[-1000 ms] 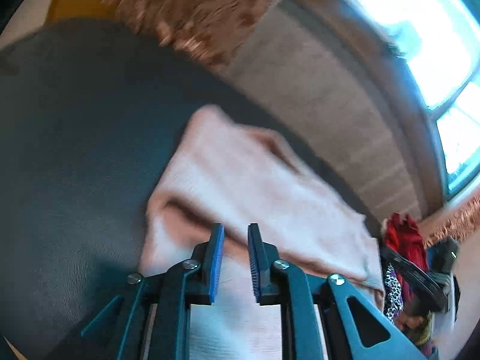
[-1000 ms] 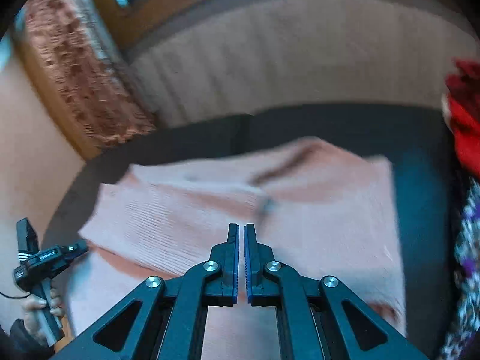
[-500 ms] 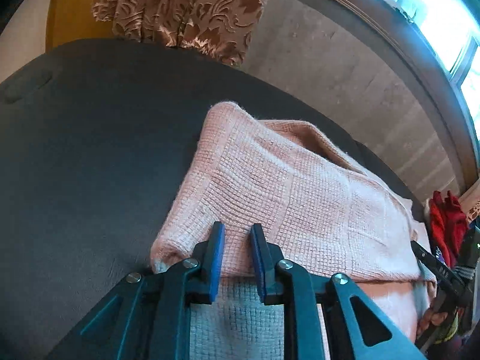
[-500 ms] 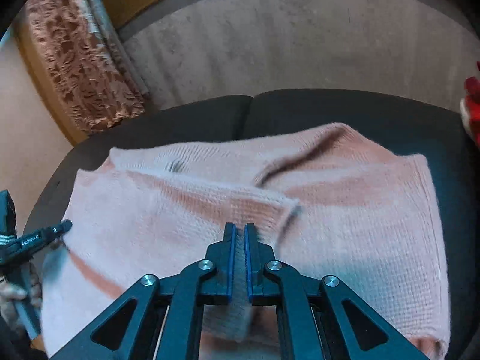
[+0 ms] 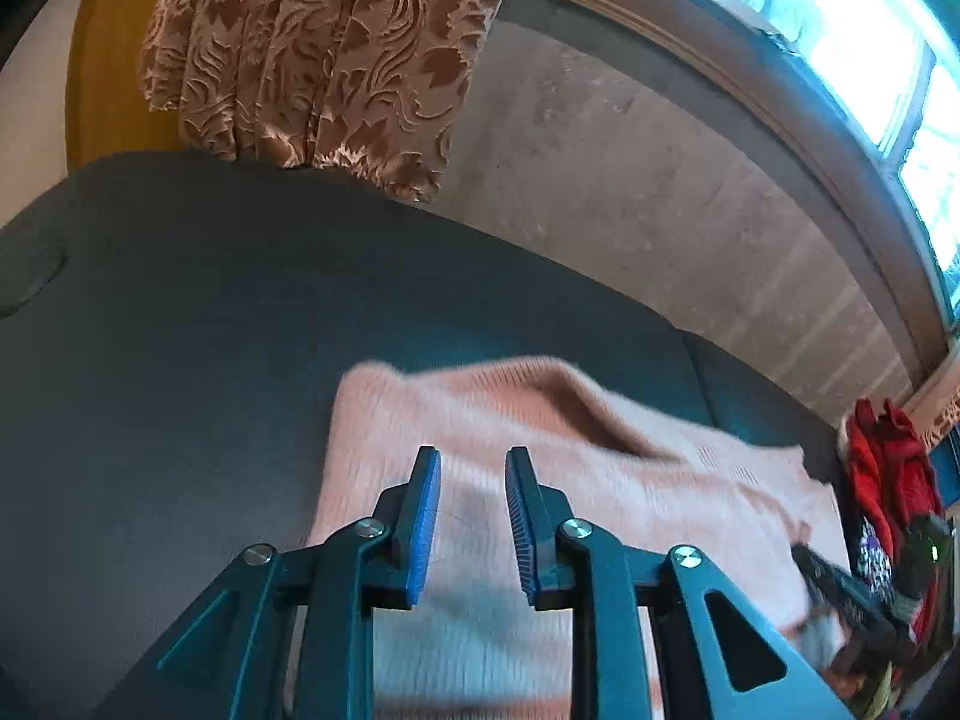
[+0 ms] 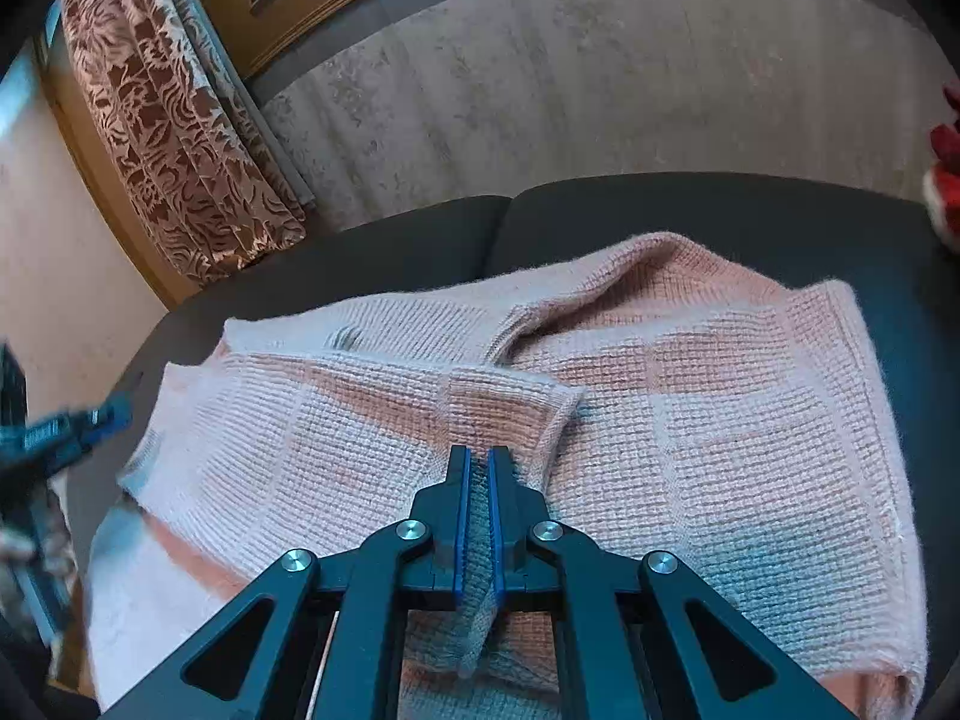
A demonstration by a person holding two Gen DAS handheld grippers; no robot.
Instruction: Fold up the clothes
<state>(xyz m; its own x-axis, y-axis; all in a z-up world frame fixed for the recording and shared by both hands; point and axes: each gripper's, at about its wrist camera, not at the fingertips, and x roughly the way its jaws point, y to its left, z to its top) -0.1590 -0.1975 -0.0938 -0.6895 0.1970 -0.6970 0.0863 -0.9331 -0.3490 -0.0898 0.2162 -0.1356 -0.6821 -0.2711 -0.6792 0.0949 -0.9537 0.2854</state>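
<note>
Sweater [image 6: 690,420] fold pinched in our right tongs [image 6: 478,462]; our left tongs [image 5: 471,480], spread and just opening wider, hold nothing at its left edge.

My sweater [image 6: 690,420] lies spread on the sofa seat [image 5: 180,360], one sleeve folded across its front. The wall [image 6: 570,90] stands behind at twelve o'clock, and the curtain [image 6: 174,138] hangs at ten o'clock. A pile of clothes [image 5: 888,468] sits at three o'clock, beside the sweater's far edge.
</note>
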